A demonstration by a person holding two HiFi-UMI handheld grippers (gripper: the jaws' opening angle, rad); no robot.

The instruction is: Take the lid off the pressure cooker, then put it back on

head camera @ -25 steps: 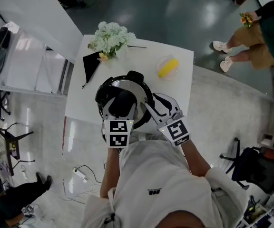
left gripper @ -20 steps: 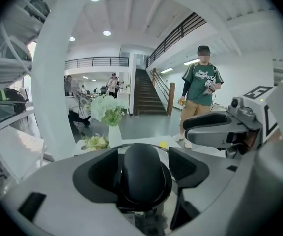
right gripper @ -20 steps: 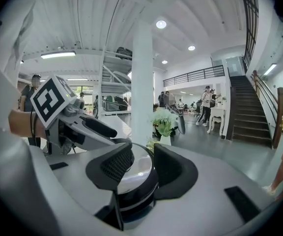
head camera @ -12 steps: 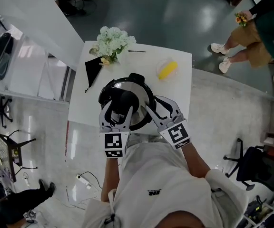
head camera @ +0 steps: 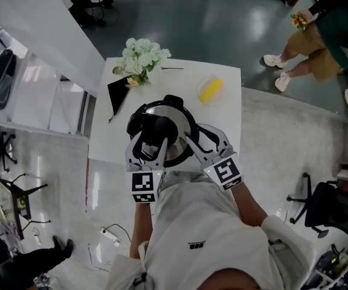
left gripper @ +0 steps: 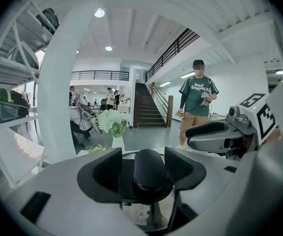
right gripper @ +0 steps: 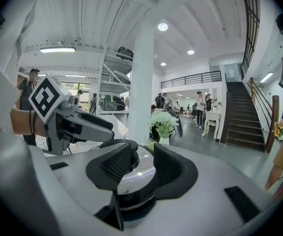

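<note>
I count one pressure cooker (head camera: 162,139), one lid (head camera: 169,115) seated on it, and two grippers. There is also one bunch of white flowers (head camera: 141,54), one yellow item in a clear dish (head camera: 211,90) and one flat black item (head camera: 117,90).

All of it sits on a white table (head camera: 225,122) at the centre of the head view. Around the table is a glossy grey floor (head camera: 222,17), white shelving fills the left edge, and a person in a green top (head camera: 322,23) stands at the upper right.

The cooker stands at the near edge of the table, just above my grippers in the frame. It has a shiny steel lid, a black rim and a black knob (left gripper: 150,168) on top.

The left gripper (head camera: 151,139) has that knob between its pads. Its jaws have just been closing, at about middle width, and a gap shows beside the knob. The right gripper (head camera: 197,139) stands parted astride the lid's steel edge at the cooker's right side.
</note>
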